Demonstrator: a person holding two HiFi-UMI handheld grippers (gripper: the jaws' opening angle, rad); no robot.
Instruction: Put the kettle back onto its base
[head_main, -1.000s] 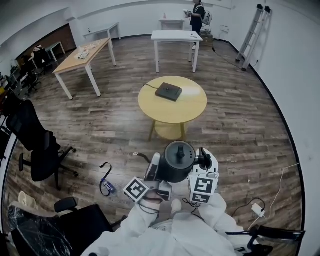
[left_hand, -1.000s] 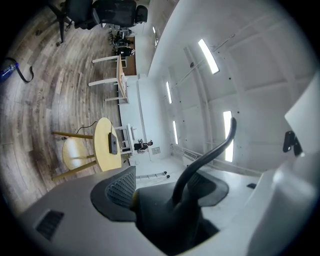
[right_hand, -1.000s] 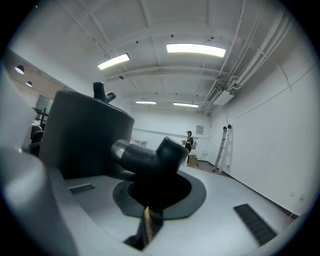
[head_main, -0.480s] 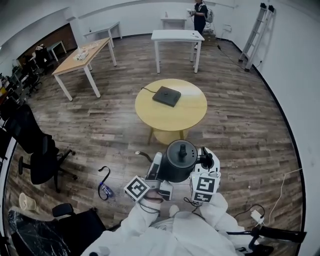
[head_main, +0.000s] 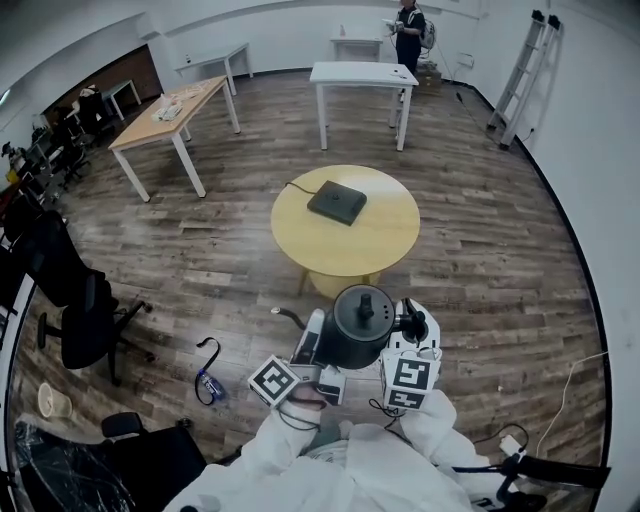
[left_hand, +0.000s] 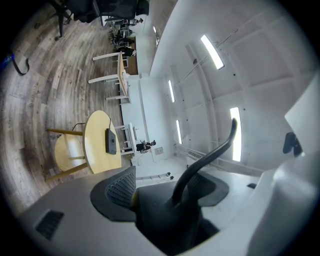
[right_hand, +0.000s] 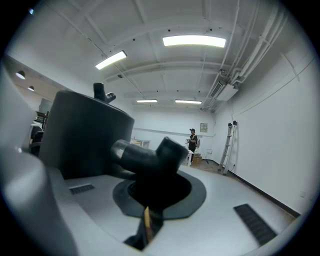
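One kettle (head_main: 358, 325), fingers of left gripper (head_main: 312, 338) and right gripper (head_main: 408, 325) clamped on it, off the counter (head_main: 390, 240) near edge; one base (head_main: 336, 203) mid-counter, outside right gripper view.

The kettle (head_main: 358, 322) is matt black all over, lid knob included. Its base (head_main: 336, 203), at twelve o'clock from it, is dark grey on a pale yellow round bench (head_main: 390, 235). The left gripper (head_main: 311, 328) and right gripper (head_main: 410, 322) are white, each with a cube of black-and-white square markers. The floor (head_main: 480, 260) is grey-brown wood planking. A blue-and-black strap (head_main: 208, 375) lies at eight o'clock of the kettle.
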